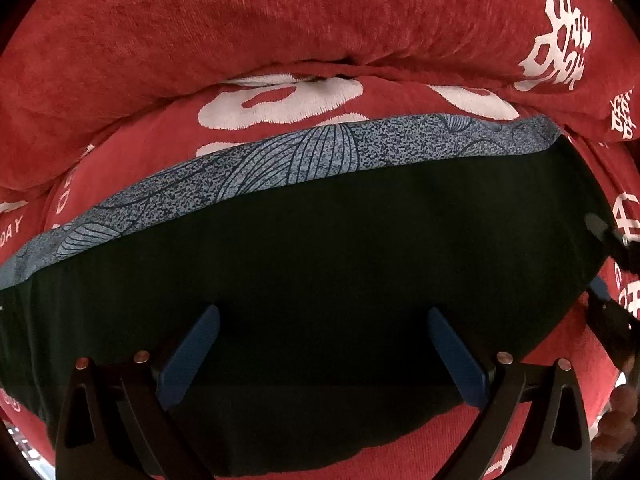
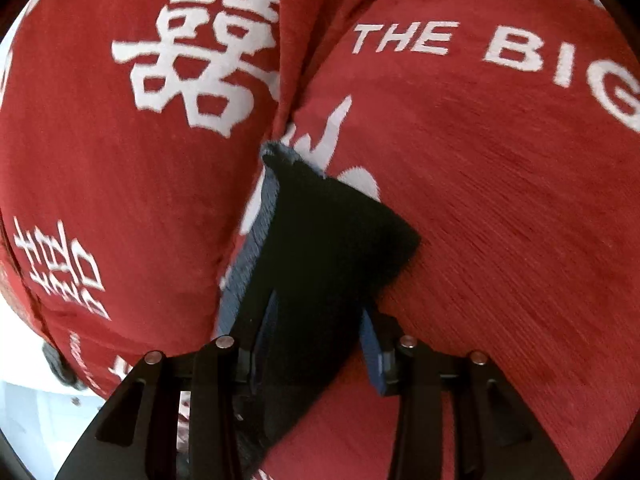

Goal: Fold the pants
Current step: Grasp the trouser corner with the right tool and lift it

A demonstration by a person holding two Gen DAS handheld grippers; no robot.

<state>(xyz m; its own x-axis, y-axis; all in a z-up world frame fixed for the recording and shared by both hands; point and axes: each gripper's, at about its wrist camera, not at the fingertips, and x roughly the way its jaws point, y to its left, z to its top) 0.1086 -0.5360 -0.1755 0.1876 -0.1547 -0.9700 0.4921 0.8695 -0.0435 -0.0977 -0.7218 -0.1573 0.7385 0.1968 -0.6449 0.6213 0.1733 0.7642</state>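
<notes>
Left gripper (image 1: 322,344) is spread wide over the dark pants (image 1: 320,248). Right gripper (image 2: 316,336) has its jaws pinching a pants corner, red cushion (image 2: 500,220) just beyond.

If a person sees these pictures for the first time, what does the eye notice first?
First, the bright red cushion cover with large white characters and "THE BIG" fills both views. On it lie the dark pants, with a blue patterned band along the far edge. The right claw grips a pants corner; the left claw hangs open above them.
</notes>
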